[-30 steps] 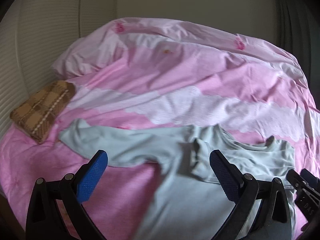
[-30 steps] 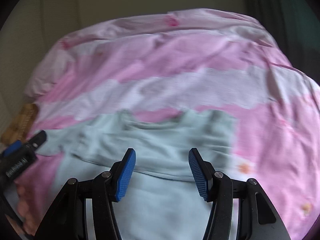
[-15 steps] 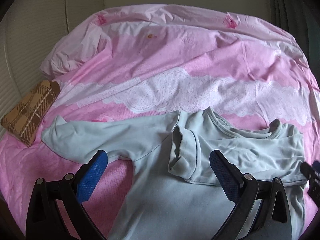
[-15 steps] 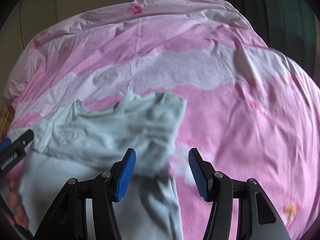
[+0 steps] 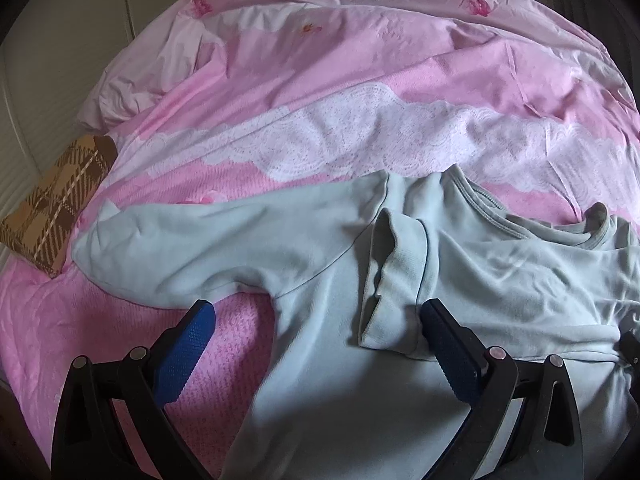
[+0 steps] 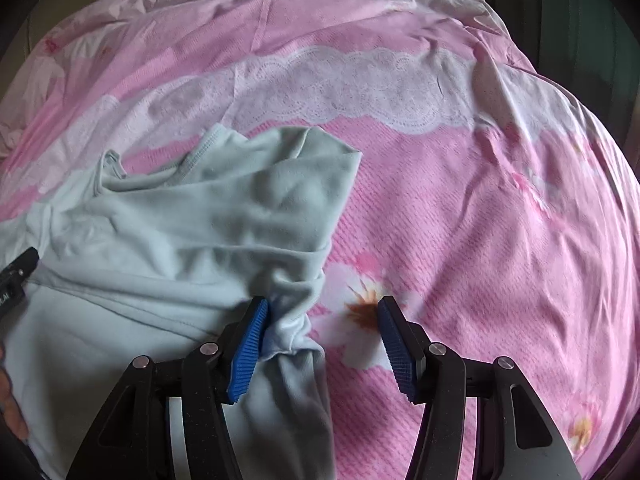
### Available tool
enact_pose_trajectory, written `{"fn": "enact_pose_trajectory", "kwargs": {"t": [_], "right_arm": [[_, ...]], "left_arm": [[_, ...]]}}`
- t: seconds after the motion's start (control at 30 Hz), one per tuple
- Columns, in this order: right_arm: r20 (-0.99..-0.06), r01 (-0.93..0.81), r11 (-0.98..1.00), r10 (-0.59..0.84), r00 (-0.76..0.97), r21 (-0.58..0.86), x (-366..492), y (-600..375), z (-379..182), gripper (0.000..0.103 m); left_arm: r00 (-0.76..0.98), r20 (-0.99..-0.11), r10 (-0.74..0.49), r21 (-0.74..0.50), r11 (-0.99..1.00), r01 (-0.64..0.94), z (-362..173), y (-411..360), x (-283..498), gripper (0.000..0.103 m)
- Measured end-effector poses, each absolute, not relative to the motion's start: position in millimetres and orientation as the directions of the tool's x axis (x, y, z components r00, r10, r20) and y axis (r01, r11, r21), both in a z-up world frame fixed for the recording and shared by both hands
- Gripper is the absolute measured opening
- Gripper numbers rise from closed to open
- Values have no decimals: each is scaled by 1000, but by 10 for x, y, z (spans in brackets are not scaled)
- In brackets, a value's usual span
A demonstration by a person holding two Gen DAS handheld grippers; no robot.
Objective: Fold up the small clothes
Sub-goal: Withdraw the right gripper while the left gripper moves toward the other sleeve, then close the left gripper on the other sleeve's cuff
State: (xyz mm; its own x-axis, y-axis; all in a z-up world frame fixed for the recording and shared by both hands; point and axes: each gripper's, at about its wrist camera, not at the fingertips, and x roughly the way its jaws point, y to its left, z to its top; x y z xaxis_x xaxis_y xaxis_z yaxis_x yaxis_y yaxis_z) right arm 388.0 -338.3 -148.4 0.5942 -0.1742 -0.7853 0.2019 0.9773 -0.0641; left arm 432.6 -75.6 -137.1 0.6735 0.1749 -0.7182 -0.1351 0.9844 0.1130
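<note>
Right tool straddles shirt edge; plaid cushion well apart.

pale mint-grey top on a bubblegum-pink bedspread with a white lacy band and pink-and-white flowers, a brown and tan plaid pillow beside it, and black grippers with bright blue ribbed pads

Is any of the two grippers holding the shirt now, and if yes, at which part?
Nothing is held. Both the left gripper and the right gripper have open jaws above the pale green long-sleeved shirt; its bunched side edge only touches one right pad.
</note>
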Motion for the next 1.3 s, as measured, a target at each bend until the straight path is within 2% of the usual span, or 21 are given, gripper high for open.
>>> {"fn": "enact_pose_trajectory", "kwargs": {"t": [0.17,0.33,0.67,1.1,1.17,1.3], "right_arm": [[-786,204,978,-160,597,-43,3840,-3412,-1424,56],[-730,192,981,-136,670,-7,3730,-3328,-1107,56],[-680,4,1000,1,733,6,3784,-2718,-818,57],[-614,-304,952,266,743,44,3884,-966,-596,57],[-609,-354,934,303,733,40,3916,-617,-578,57],[-610,-385,920,348,712,74,3963,-229,-539,57]], "left_arm": [[695,-697,174,114,985,-133,-1303,-758,4274,103],[734,-657,171,116,985,-125,-1098,-710,4140,103],[731,-642,232,146,973,-181,-899,-238,3958,103],[720,-574,391,141,913,-383,-614,1383,3349,103],[723,-569,392,117,909,-400,-608,1591,3304,103],[741,-600,303,1,926,-378,-714,1920,3375,102]]}}
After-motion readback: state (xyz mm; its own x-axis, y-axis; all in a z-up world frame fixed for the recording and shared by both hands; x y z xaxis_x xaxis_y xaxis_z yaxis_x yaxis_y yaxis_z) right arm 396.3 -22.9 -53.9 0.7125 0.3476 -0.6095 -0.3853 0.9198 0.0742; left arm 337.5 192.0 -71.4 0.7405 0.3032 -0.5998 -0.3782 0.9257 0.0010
